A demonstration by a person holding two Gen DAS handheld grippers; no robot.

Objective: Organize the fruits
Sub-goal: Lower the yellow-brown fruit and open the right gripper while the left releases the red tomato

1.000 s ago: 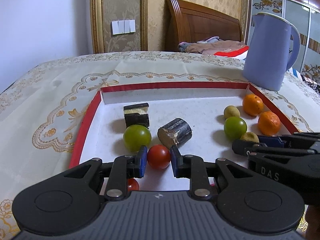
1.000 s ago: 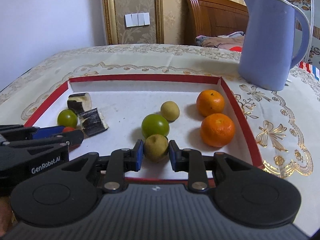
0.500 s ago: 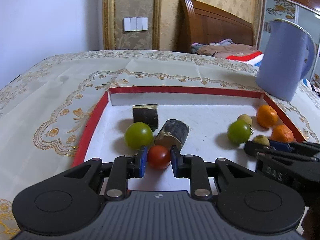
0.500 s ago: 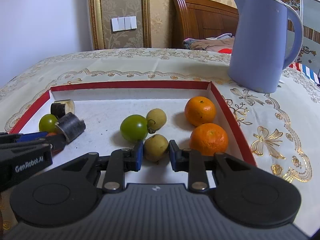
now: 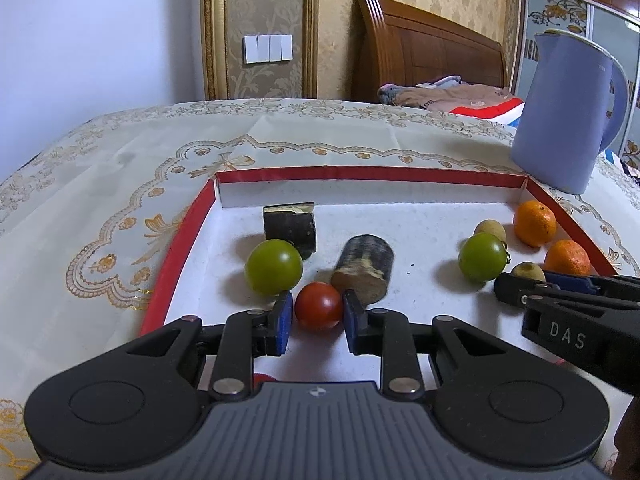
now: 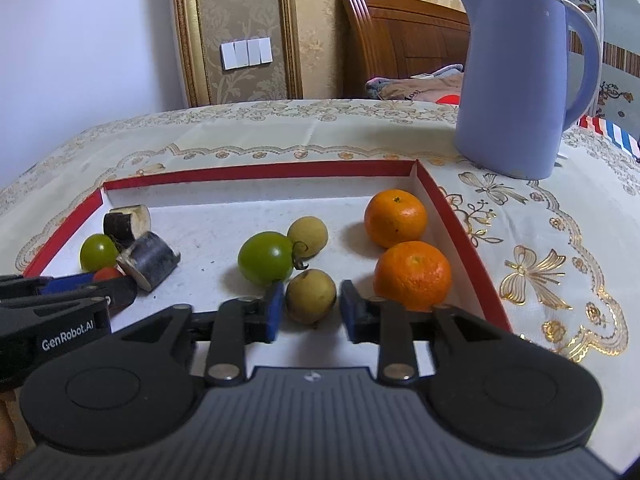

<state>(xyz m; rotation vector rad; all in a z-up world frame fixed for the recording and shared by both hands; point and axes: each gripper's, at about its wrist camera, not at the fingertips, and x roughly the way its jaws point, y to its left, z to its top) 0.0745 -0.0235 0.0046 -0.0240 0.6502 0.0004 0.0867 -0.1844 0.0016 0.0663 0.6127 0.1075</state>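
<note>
Cream cloth with gold embroidery covers the tabletop (image 5: 120, 184); behind it I see a wooden headboard (image 5: 424, 60) and a wall switch (image 5: 268, 48). One blue jug (image 6: 516, 80) stands on the cloth just beyond the far right corner of the tray (image 5: 360, 173), a shallow white box with a red rim.

Count inside the tray:
- oranges: 2, the far orange (image 6: 395, 218) and the near orange (image 6: 412, 274), close together along the right wall.
- green tomatoes: 2, the left green tomato (image 5: 274, 267) and the right green tomato (image 6: 266, 258).
- red tomato (image 5: 319, 306): 1, front left.
- tan fruits: 2, the far tan fruit (image 6: 308, 236) touching the right green tomato, and the near tan fruit (image 6: 310, 296) just in front of it.
- dark stubs with pale cut ends: 2, the rear stub (image 5: 290, 228) behind the left green tomato and the front stub (image 5: 364, 266) lying on its side to the right of the red tomato.

Left tongs (image 5: 318, 320): narrow, closed on the red tomato, one blue pad at each side of it.

Right tongs (image 6: 312, 312): jaws opening. The near tan fruit sits between them on the tray floor. I see a gap on its right side, so it is not gripped.

Both tongs point down into the front of the tray, well apart.
</note>
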